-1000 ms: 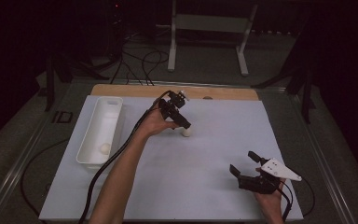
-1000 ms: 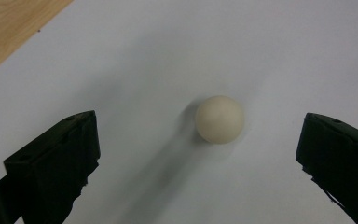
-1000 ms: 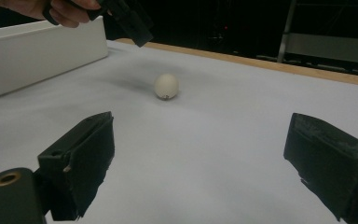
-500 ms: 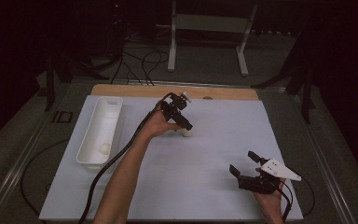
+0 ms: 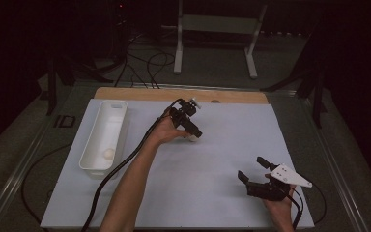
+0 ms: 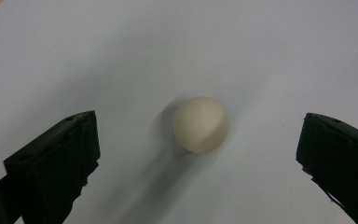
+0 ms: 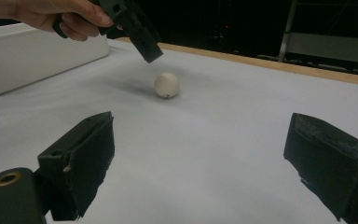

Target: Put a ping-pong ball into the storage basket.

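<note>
Left gripper (image 6: 198,154) hangs wide apart over a smooth cream ball (image 6: 200,124); right gripper (image 7: 200,158) gapes wide, ball well beyond.

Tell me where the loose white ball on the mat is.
The ball lies on the white mat, mid-table, right of the tray, just below the open left claw.

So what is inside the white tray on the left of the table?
The white tray holds one small pale ball near its closer end. The rest of its floor looks bare, though its closer wall hides a thin strip of the floor.
</note>
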The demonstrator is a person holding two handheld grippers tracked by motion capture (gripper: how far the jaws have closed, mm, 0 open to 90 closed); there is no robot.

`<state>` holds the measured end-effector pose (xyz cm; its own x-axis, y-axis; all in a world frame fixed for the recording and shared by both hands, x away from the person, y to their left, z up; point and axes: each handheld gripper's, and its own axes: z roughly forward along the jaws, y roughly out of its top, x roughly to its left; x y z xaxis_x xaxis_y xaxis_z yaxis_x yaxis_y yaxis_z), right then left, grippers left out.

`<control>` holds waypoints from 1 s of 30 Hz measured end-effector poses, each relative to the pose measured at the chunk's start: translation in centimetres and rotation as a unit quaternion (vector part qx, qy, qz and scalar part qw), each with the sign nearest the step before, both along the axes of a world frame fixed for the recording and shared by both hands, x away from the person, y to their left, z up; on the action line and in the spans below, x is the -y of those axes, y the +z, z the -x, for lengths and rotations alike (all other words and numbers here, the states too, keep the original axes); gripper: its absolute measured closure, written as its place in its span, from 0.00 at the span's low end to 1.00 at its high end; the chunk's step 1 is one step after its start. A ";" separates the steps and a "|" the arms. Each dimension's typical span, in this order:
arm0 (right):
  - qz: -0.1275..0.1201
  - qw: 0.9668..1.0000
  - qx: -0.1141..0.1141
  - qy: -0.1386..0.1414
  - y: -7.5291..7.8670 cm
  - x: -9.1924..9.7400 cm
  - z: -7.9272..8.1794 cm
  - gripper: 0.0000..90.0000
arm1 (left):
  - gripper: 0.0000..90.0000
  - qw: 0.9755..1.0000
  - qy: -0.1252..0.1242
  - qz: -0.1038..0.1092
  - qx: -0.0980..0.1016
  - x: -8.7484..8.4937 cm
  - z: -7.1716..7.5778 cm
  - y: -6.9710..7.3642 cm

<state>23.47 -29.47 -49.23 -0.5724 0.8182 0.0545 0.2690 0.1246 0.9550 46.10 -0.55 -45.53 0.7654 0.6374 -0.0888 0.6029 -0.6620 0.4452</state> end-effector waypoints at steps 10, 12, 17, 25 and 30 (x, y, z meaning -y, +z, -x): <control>-0.001 1.000 -0.002 0.000 0.0 0.0 0.0 0.09 | 0.00 1.000 -0.001 -0.003 -0.006 0.3 0.0 -0.4; 0.002 1.000 -0.003 0.001 0.0 -0.1 0.0 0.09 | 0.00 1.000 0.000 0.000 -0.009 0.4 0.1 -0.5; 0.001 1.000 -0.003 0.002 -0.1 -0.1 0.0 0.09 | 0.00 1.000 -0.002 -0.003 -0.013 0.6 0.1 -0.8; 0.002 1.000 -0.003 0.002 -0.1 -0.1 0.0 0.09 | 0.07 1.000 -0.006 0.001 -0.013 1.0 0.3 -1.1; 0.001 1.000 -0.002 0.002 0.0 0.0 0.0 0.09 | 0.12 1.000 -0.007 -0.003 -0.012 1.2 0.4 -1.3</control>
